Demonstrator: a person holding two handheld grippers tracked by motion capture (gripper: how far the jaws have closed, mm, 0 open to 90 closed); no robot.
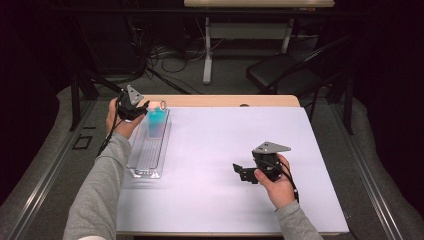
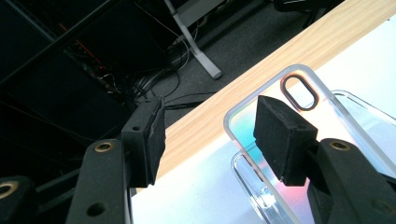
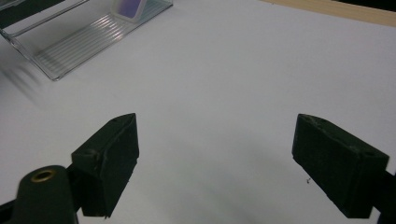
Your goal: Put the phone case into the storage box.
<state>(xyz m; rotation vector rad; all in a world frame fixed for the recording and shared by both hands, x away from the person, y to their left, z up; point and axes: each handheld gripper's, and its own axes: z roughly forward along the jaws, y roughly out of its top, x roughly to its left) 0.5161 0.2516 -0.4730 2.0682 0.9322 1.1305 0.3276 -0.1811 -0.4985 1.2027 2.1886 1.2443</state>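
Left gripper (image 1: 145, 106): hovering at phone case (image 1: 156, 121) in clear rack (image 1: 145, 160), jaws apart, gripping nothing.
Right gripper (image 1: 238, 170): resting over table (image 1: 225, 195), jaws gaping wide, holding nothing.

The left gripper (image 1: 141, 107) is held in the left hand (image 1: 121, 121) at the end of an outstretched forearm in a grey sleeve (image 1: 97, 192). In the left gripper view its jaws are seen parted, nothing being pressed between the pads (image 2: 145, 140). The right gripper (image 1: 240, 170) is held low in the right hand (image 1: 276, 186), with the wrist bent inward and the jaws directed toward the left gripper's side. In the right gripper view its pads (image 3: 109, 161) are seen set wide apart, with nothing gripped between them.
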